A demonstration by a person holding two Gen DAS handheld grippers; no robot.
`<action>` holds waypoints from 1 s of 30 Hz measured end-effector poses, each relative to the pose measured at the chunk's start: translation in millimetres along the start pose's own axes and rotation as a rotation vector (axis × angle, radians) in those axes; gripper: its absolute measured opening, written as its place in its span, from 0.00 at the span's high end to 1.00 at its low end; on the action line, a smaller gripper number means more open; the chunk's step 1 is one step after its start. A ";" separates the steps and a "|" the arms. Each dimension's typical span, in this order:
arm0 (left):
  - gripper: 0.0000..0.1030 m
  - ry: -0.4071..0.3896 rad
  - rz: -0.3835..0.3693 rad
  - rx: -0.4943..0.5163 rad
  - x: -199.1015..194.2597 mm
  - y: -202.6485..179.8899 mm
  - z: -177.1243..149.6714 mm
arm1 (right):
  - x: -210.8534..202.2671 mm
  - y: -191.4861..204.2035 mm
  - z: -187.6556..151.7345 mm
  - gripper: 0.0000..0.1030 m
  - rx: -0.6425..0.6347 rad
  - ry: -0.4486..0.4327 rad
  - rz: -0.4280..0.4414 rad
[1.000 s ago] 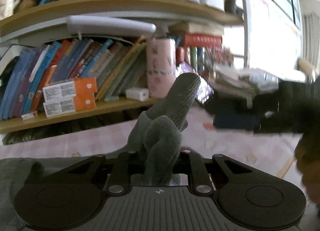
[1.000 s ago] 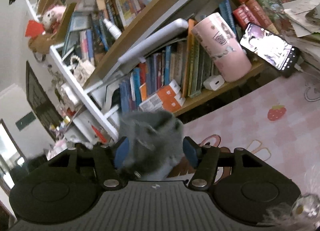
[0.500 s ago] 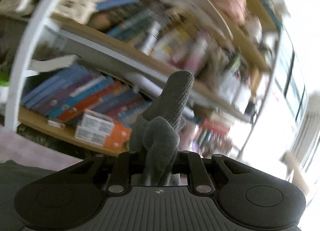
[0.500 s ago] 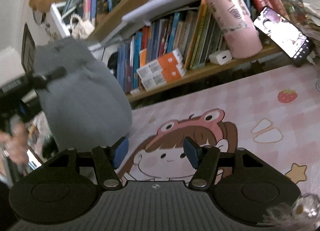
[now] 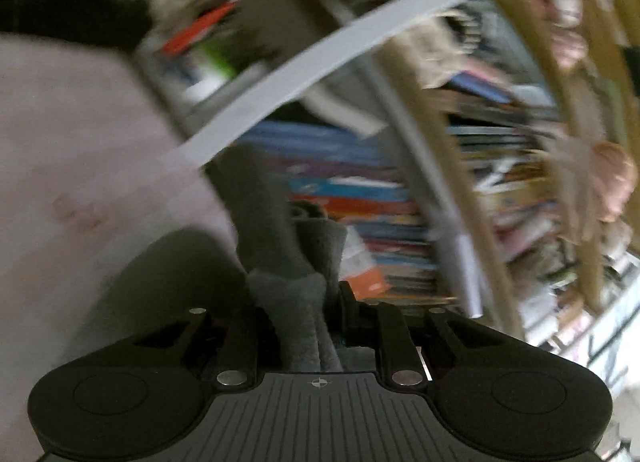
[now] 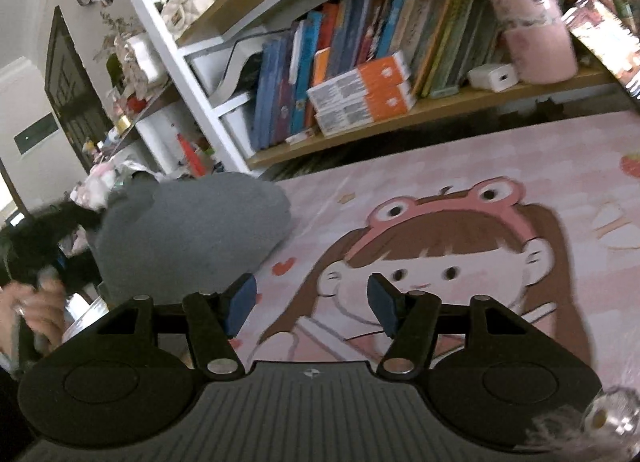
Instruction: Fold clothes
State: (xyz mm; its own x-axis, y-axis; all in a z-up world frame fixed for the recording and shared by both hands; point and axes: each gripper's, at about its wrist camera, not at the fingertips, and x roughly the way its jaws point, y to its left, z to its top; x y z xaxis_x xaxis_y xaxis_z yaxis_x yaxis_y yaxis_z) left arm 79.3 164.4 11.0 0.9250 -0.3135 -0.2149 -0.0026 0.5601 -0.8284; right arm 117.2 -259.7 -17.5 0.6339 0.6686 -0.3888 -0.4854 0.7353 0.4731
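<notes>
A grey knitted garment (image 5: pixel 292 294) is pinched between the jaws of my left gripper (image 5: pixel 304 302), bunched up and sticking out past them. The left wrist view is blurred and rolled, with the pink mat (image 5: pixel 72 149) at the left. In the right wrist view the same grey garment (image 6: pixel 188 234) lies as a rounded heap at the mat's left edge, beside a person's hand (image 6: pixel 28 310) on the other tool. My right gripper (image 6: pixel 312 300) stands open over the pink cartoon mat (image 6: pixel 460 254), nothing between its blue pads (image 6: pixel 240 300).
A bookshelf (image 6: pixel 360 61) packed with books runs along the back of the table, with orange boxes (image 6: pixel 364 93), a white charger (image 6: pixel 494 77) and a pink tumbler (image 6: pixel 528 13) on its lowest board. A white shelf frame (image 6: pixel 176 61) stands at the left.
The left gripper has swept sideways and rolled hard, keeping its hold on the grey garment. In the right wrist view the garment has left the right jaws and come down at the mat's left edge.
</notes>
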 end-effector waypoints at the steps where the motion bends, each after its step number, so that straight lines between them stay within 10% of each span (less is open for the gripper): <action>1: 0.81 0.008 0.000 -0.004 -1.6 5.0 -2.9 | 4.5 3.8 -0.8 0.42 0.002 0.006 0.004; 10: 0.73 0.054 -0.033 0.048 -6.1 8.8 -5.2 | 49.0 31.5 1.0 0.41 0.104 0.003 0.064; 19: 0.72 0.053 -0.039 0.055 -7.7 10.9 -7.7 | 57.2 45.6 11.2 0.39 0.239 -0.192 0.024; 30: 0.47 0.034 -0.060 0.139 -12.5 -2.6 -15.0 | 72.5 72.8 -11.0 0.29 0.055 -0.003 0.084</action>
State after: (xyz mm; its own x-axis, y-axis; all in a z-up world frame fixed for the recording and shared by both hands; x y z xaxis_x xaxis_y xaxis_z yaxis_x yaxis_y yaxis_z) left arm 62.1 155.4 8.1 0.9084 -0.3741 -0.1865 0.1072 0.6397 -0.7611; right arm 121.2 -156.4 -20.0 0.5943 0.7270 -0.3439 -0.5031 0.6697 0.5463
